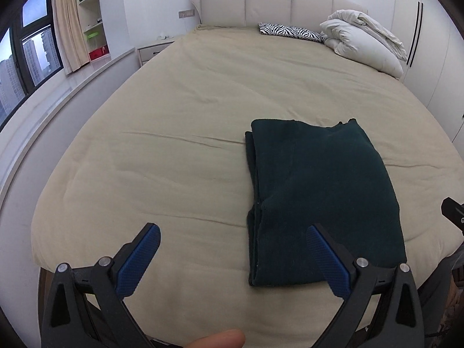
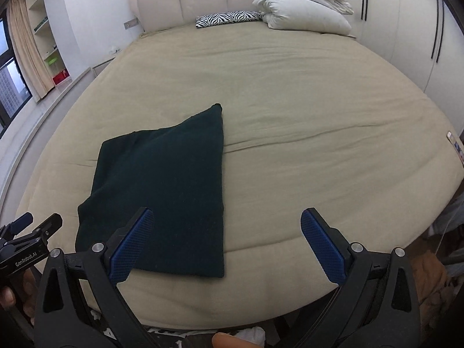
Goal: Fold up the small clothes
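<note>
We hold two grippers, one in each hand, and both stand spread wide with nothing between their blue pads. The left gripper [image 1: 233, 233] hangs above the near edge of the bed [image 1: 179, 110]; its right finger [image 1: 327, 261] overlaps the near left part of the cloth [image 1: 322, 200] in the left view, though we cannot tell whether it touches. The right gripper [image 2: 227, 219] hangs over the same edge, a little further right; its left finger [image 2: 130, 246] crosses the near part of the cloth [image 2: 162, 194], and its right finger [image 2: 322, 246] lies over bare cover. In the right view we also see part of the left gripper at the lower left.

We count one garment: a single dark green piece, folded into a rough rectangle and lying flat on the beige cover near the foot of the bed. Its knit looks thick and matte. Along its left side in the left view we see stacked layers, with a small notch about halfway down. The far edge is uneven, with one corner poking up to a point.

Further out, at the head of the bed, we count one zebra-print pillow [image 1: 290, 32] and one folded white duvet [image 1: 365, 40], touching each other by the padded headboard [image 1: 266, 3]. One nightstand [image 1: 152, 50] stands left of the bed, with shelves [image 1: 91, 14], one curtain [image 1: 68, 26] and a window [image 1: 26, 49] beyond.
</note>
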Available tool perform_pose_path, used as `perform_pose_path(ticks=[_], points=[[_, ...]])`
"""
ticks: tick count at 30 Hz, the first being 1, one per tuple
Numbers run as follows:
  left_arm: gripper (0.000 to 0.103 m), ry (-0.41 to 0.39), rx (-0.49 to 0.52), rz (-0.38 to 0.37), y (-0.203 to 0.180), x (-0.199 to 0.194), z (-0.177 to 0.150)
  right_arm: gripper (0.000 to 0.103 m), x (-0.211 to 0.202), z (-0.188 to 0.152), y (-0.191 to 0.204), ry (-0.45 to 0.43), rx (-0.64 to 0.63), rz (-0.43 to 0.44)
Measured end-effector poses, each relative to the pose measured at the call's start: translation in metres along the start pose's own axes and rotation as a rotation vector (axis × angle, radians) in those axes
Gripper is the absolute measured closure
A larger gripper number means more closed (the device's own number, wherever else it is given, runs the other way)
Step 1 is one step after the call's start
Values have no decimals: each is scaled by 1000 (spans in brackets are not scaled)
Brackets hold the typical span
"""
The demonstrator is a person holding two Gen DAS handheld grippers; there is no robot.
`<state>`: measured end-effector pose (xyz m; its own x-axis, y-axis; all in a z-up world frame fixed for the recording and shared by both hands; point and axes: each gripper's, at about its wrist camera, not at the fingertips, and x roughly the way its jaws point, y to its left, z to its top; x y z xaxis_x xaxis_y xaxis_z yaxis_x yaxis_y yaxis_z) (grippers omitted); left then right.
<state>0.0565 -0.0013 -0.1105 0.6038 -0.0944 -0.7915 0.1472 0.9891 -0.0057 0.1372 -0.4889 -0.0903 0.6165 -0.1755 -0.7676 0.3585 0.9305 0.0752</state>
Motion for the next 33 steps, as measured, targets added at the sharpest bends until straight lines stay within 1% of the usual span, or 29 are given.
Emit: perform_pose_path(ticks=[5, 10, 22, 33], points=[[0, 8, 5, 0, 0, -2, -2, 0, -20, 5, 8, -4, -37, 0], [0, 12, 6, 3, 1, -2, -3, 0, -25, 5, 14, 6, -52, 3], [0, 18, 15, 9, 1, 1, -4, 0, -21, 5, 27, 21, -59, 2], [0, 23, 18, 13, 2, 4, -5, 0, -20, 3, 30, 26, -63, 4]])
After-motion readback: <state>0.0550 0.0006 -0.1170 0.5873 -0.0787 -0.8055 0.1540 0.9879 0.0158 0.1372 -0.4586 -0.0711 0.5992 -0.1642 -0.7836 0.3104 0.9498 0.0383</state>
